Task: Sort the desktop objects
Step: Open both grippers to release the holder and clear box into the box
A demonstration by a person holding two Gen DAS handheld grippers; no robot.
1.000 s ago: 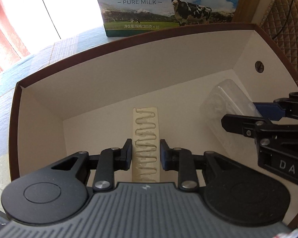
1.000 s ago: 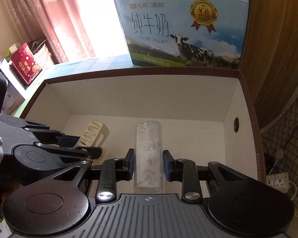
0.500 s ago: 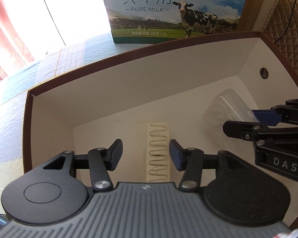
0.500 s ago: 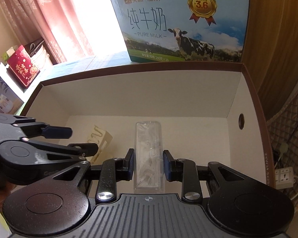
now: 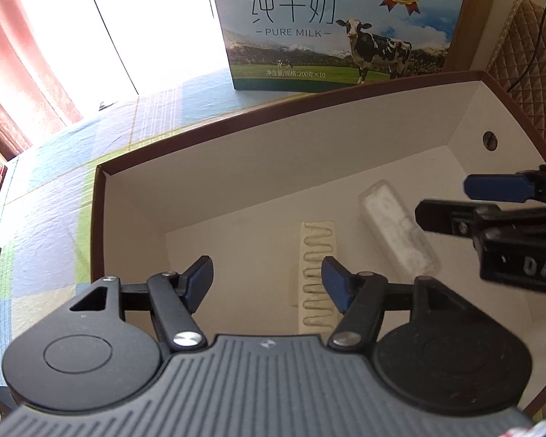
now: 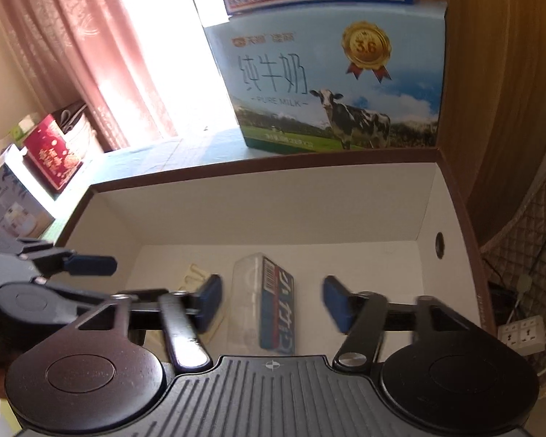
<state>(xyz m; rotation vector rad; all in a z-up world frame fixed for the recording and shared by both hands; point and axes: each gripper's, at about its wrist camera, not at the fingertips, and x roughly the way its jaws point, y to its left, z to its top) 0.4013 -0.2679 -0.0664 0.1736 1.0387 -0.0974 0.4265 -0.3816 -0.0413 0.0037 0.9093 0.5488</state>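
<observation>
— Behind the brown-rimmed box [image 5: 97,218], at twelve o'clock, what is the carton [image 5: 331,25] reading?
— "PURE MILK", badge "3.6". Both grippers, left [image 5: 267,284] and right [image 6: 271,300], are hanging spread wide, gripping nothing; cream holder [image 5: 316,255] and clear case [image 6: 262,306] are lying on the box floor.
</observation>
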